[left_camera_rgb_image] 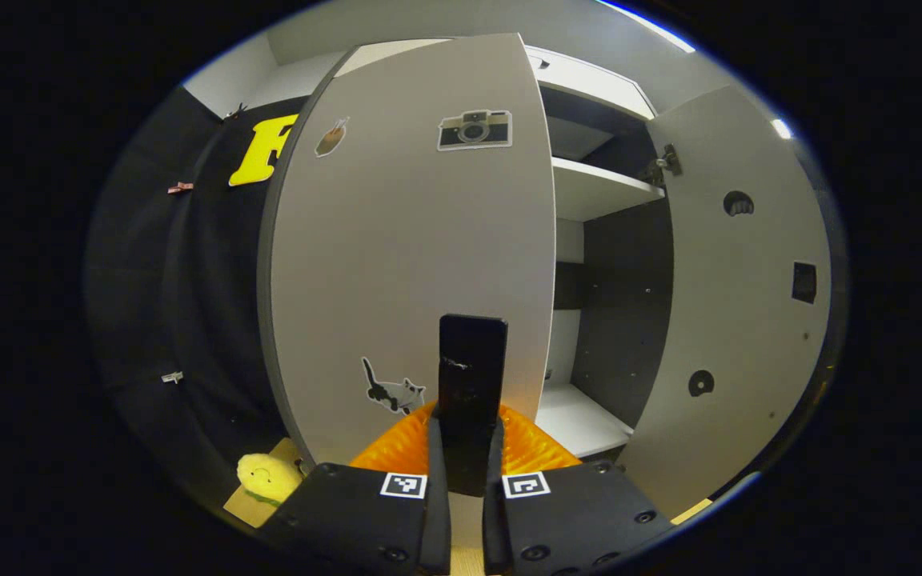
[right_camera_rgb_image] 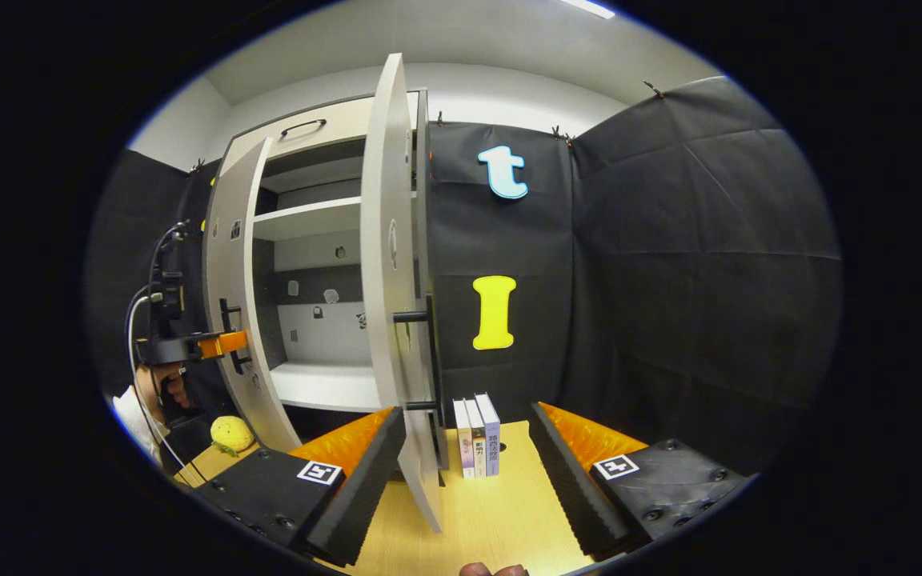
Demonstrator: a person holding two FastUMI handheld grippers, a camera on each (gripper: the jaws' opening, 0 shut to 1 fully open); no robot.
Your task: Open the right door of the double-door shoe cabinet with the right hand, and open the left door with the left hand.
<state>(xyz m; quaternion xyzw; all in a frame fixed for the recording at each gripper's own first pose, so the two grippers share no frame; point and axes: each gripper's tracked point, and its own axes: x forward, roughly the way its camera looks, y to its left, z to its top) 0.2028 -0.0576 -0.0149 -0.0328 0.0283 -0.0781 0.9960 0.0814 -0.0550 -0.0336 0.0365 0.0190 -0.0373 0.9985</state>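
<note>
The left claw (left_camera_rgb_image: pixel 467 480) grips the tall handle (left_camera_rgb_image: pixel 471 376) on the left door (left_camera_rgb_image: pixel 405 264), right in front of it. That door is partly open. The right claw (right_camera_rgb_image: pixel 461 480) is open; the right door (right_camera_rgb_image: pixel 385 264) stands wide open just left of it

Black cloth walls (right_camera_rgb_image: pixel 669 264), white ceiling (right_camera_rgb_image: pixel 445 40), strip light (right_camera_rgb_image: pixel 589 8), wooden tabletop (right_camera_rgb_image: pixel 501 512).

Three upright books (right_camera_rgb_image: pixel 477 436) side by side on the wooden table (right_camera_rgb_image: pixel 501 520), a yellow plush toy (right_camera_rgb_image: pixel 230 433) (smiling face stitched on) near the table's edge, ceiling light strip (right_camera_rgb_image: pixel 589 8) overhead
</note>
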